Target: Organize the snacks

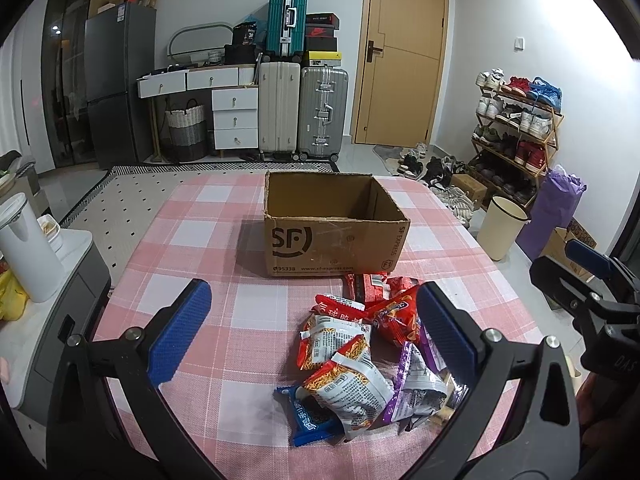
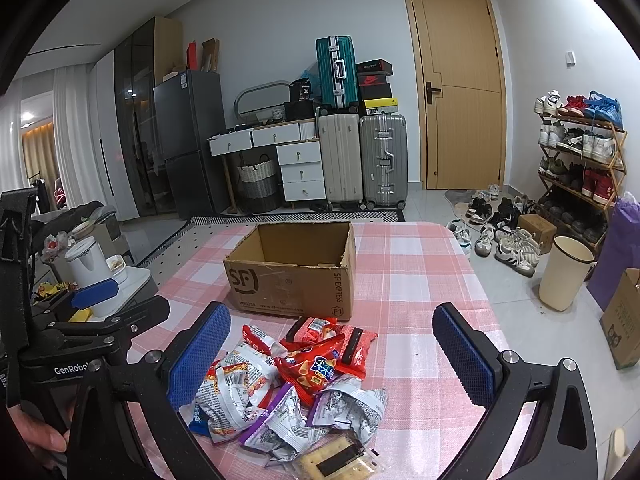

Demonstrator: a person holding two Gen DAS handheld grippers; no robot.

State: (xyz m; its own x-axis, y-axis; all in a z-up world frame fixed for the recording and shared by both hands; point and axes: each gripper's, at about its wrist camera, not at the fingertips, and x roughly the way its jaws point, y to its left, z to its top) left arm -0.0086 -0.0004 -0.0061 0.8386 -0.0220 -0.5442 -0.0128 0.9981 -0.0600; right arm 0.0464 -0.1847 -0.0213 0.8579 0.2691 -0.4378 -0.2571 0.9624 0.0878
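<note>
Blue-padded left gripper [image 1: 312, 328] and right gripper [image 2: 332, 356] both gape wide, empty, above snack packets [image 2: 288, 384]

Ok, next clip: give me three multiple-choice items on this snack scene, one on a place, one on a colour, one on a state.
1. Where is the pile of snack packets?
A. Inside the box
B. On the cloth in front of the box
C. On the floor

2. What colour is the checked tablecloth?
A. Pink and white
B. Green and yellow
C. Plain black

3. What state is the brown SF cardboard box in?
A. Taped shut
B. Crushed flat
C. Open-topped, upright

Answers: 1 B, the packets lie on the cloth nearer than the box. 2 A, pink and white squares show. 3 C, its bare inner walls show from above.
</note>
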